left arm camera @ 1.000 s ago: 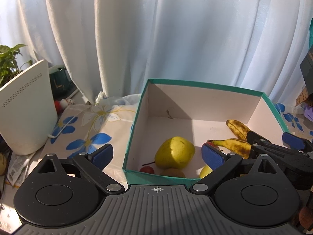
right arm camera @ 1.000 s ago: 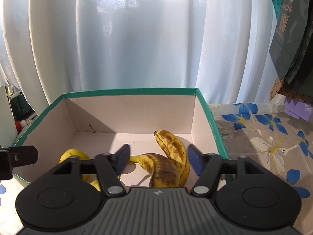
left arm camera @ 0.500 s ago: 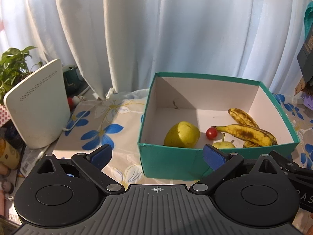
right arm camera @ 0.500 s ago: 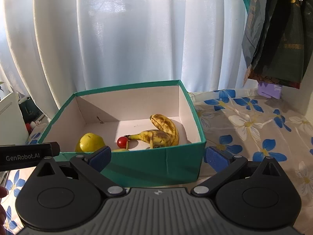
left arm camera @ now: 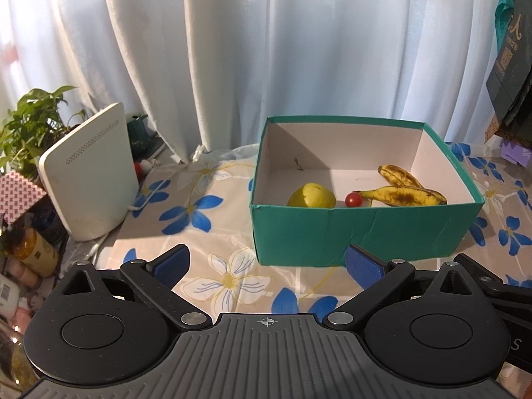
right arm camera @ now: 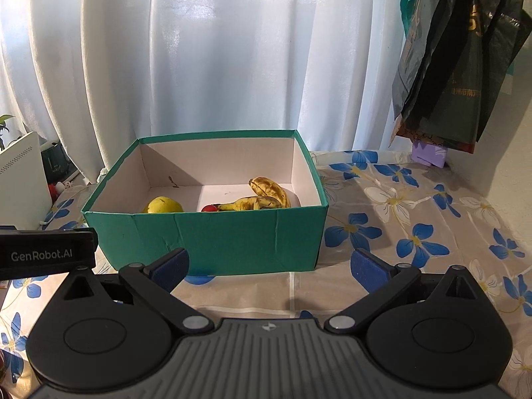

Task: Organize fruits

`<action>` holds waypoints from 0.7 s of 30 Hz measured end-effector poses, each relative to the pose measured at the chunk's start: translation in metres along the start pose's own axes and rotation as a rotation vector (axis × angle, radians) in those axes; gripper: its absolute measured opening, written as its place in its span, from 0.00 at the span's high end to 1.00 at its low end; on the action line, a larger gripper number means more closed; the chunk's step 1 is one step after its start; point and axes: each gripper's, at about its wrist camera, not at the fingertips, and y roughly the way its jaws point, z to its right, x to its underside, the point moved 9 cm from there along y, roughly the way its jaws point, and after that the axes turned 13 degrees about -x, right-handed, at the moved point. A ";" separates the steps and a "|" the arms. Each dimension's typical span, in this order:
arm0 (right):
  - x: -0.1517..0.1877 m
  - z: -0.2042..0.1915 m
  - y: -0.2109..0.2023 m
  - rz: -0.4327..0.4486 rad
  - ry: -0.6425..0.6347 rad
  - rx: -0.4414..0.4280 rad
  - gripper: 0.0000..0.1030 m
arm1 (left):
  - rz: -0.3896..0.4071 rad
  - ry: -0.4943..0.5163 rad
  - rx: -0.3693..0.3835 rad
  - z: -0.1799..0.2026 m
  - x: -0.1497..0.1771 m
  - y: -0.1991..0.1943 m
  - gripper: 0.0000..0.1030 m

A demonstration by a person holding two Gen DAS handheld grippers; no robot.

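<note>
A green cardboard box (left arm camera: 359, 232) (right arm camera: 212, 236) with a white inside stands on the flowered tablecloth. In it lie a yellow-green pear (left arm camera: 311, 195) (right arm camera: 164, 205), a small red tomato (left arm camera: 353, 199) (right arm camera: 208, 208) and two spotted bananas (left arm camera: 404, 193) (right arm camera: 262, 196). My left gripper (left arm camera: 266, 264) is open and empty, in front of the box's near left corner. My right gripper (right arm camera: 269, 266) is open and empty, in front of the box's near wall. Both are apart from the box.
A white upright device (left arm camera: 88, 176) stands left of the box, with a potted plant (left arm camera: 30, 126) behind it and jars (left arm camera: 35, 249) at the table's left edge. Dark bags (right arm camera: 455, 66) hang at the right over a purple object (right arm camera: 429, 153). White curtains (left arm camera: 266, 50) close the back.
Both grippers have pulled back out of the box and toward me, and the right jaws have opened wider. The fruit stays in the box, which now looks farther away.
</note>
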 end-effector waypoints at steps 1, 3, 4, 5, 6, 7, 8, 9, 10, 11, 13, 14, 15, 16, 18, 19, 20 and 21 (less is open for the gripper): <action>0.001 -0.001 -0.003 0.000 0.001 0.000 0.00 | 0.001 0.002 -0.001 -0.001 0.002 -0.002 0.01; 0.004 -0.002 -0.009 -0.001 0.002 0.007 0.00 | 0.007 0.006 -0.003 -0.004 0.006 -0.007 0.01; 0.005 -0.004 -0.011 0.000 -0.003 0.013 0.00 | 0.008 0.006 -0.006 -0.006 0.007 -0.009 0.01; 0.006 -0.005 -0.013 0.001 -0.010 0.017 0.00 | 0.008 0.007 -0.006 -0.007 0.009 -0.011 0.01; 0.006 -0.006 -0.016 0.002 -0.015 0.021 0.00 | 0.003 0.010 -0.006 -0.008 0.012 -0.012 0.01; 0.007 -0.007 -0.017 0.002 -0.018 0.024 0.00 | 0.000 0.009 -0.006 -0.010 0.014 -0.013 0.01; 0.007 -0.008 -0.019 0.002 -0.019 0.024 0.00 | -0.003 0.005 -0.004 -0.011 0.016 -0.014 0.01; 0.008 -0.009 -0.020 0.003 -0.019 0.023 0.00 | -0.005 0.001 -0.004 -0.013 0.017 -0.014 0.01; 0.009 -0.010 -0.021 0.003 -0.017 0.022 0.00 | -0.003 0.000 -0.003 -0.014 0.018 -0.016 0.01; 0.009 -0.011 -0.023 0.004 -0.015 0.018 0.00 | -0.002 0.001 -0.004 -0.015 0.019 -0.017 0.01; 0.010 -0.013 -0.026 0.008 -0.013 0.013 0.00 | -0.001 0.003 -0.006 -0.018 0.021 -0.019 0.01; 0.010 -0.014 -0.027 0.010 -0.014 0.012 0.00 | -0.001 0.003 -0.008 -0.018 0.022 -0.020 0.01; 0.010 -0.015 -0.028 0.011 -0.016 0.013 0.00 | 0.000 0.004 -0.008 -0.020 0.023 -0.021 0.01; 0.011 -0.016 -0.029 0.012 -0.018 0.015 0.00 | 0.000 0.005 -0.007 -0.020 0.023 -0.021 0.01; 0.011 -0.017 -0.031 0.015 -0.021 0.015 0.00 | 0.003 0.004 -0.009 -0.022 0.024 -0.022 0.01; 0.011 -0.018 -0.031 0.013 -0.022 0.015 0.00 | 0.003 0.004 -0.009 -0.023 0.025 -0.023 0.01; 0.011 -0.019 -0.032 0.013 -0.022 0.015 0.00 | 0.004 0.005 -0.007 -0.023 0.025 -0.023 0.01; 0.011 -0.019 -0.033 0.016 -0.022 0.016 0.00 | 0.003 0.005 -0.008 -0.023 0.025 -0.023 0.01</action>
